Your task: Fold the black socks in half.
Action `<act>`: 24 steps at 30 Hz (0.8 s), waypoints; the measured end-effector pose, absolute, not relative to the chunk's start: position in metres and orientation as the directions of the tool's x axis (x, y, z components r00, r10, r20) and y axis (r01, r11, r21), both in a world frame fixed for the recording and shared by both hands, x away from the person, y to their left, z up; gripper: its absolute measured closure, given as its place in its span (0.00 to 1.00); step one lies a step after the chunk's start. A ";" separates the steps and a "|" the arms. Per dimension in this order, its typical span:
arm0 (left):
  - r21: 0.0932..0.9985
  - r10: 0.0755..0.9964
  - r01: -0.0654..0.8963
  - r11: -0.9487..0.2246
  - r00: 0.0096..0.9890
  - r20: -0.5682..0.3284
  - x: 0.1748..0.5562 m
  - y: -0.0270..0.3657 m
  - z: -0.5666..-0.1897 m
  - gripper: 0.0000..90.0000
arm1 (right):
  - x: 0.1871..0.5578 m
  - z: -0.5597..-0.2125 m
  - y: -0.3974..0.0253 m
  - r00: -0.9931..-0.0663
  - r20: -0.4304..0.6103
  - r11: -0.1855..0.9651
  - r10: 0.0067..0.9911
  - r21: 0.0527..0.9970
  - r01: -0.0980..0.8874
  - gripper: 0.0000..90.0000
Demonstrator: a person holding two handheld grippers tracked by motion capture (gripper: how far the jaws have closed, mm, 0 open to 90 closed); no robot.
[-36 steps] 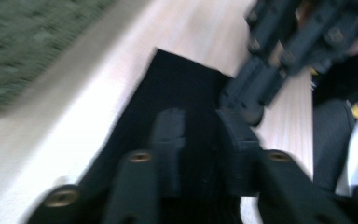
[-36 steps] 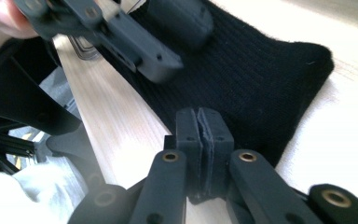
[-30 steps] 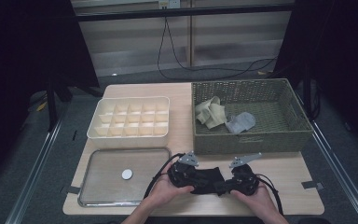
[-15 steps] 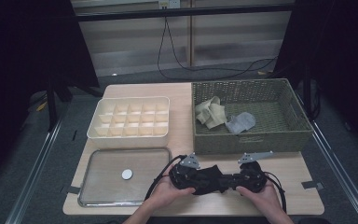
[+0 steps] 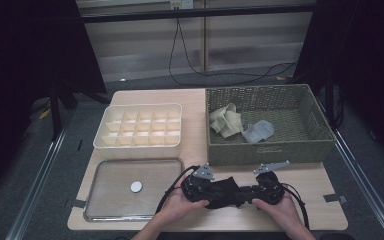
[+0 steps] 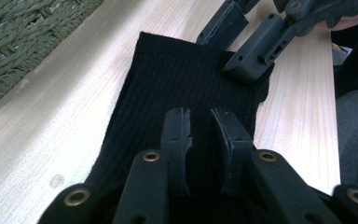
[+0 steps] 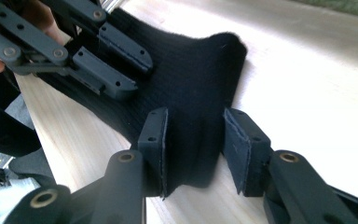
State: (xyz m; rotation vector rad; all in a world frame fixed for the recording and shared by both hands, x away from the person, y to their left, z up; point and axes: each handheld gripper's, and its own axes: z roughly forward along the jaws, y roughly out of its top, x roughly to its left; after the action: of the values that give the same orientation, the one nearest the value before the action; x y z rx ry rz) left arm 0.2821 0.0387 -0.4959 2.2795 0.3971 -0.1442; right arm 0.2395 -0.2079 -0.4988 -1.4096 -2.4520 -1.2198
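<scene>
A black ribbed sock (image 5: 229,193) lies flat on the wooden table near the front edge, stretched between both grippers. My left gripper (image 5: 214,192) has its jaws nearly together on one end of the sock (image 6: 177,74); in the left gripper view (image 6: 199,114) fabric sits between the pads. My right gripper (image 5: 251,192) stands open, its jaws astride a raised fold at the sock's other end (image 7: 191,60), seen in the right gripper view (image 7: 193,116). Each hand's gripper appears in the other's view: right gripper (image 6: 249,46), left gripper (image 7: 105,56).
A woven green basket (image 5: 267,150) stands behind the grippers, holding a beige cloth (image 5: 226,120) and a grey sock (image 5: 258,131). A cream compartment box (image 5: 137,106) is at the back left. A metal tray (image 5: 132,161) with a small white disc (image 5: 136,187) lies front left.
The right hand has drawn its gripper a little to the right, and the sock now lies longer and flatter between the two grippers. The left gripper has barely moved.
</scene>
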 end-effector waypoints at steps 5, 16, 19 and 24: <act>0.706 0.239 0.334 -0.625 0.942 -0.234 0.282 0.039 -0.496 0.84 | 0.239 -0.498 -0.204 -0.596 0.381 0.293 0.707 0.610 0.736 0.76; 0.706 0.238 0.343 -0.619 0.939 -0.248 0.284 0.039 -0.497 0.85 | 0.241 -0.497 -0.201 -0.563 0.420 0.248 0.712 0.600 0.761 0.89; 0.710 0.237 0.341 -0.616 0.940 -0.246 0.283 0.039 -0.498 0.85 | 0.240 -0.495 -0.200 -0.572 0.425 0.244 0.702 0.610 0.753 0.90; 0.703 0.243 0.344 -0.622 0.939 -0.244 0.283 0.039 -0.497 0.85 | 0.240 -0.489 -0.200 -0.583 0.434 0.228 0.686 0.633 0.740 0.91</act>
State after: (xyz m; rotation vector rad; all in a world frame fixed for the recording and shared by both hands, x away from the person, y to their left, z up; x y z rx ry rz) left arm 0.2829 0.0389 -0.4967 2.2700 0.4126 -0.1583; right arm 0.2398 -0.2003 -0.4893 -1.4022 -2.4115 -1.3014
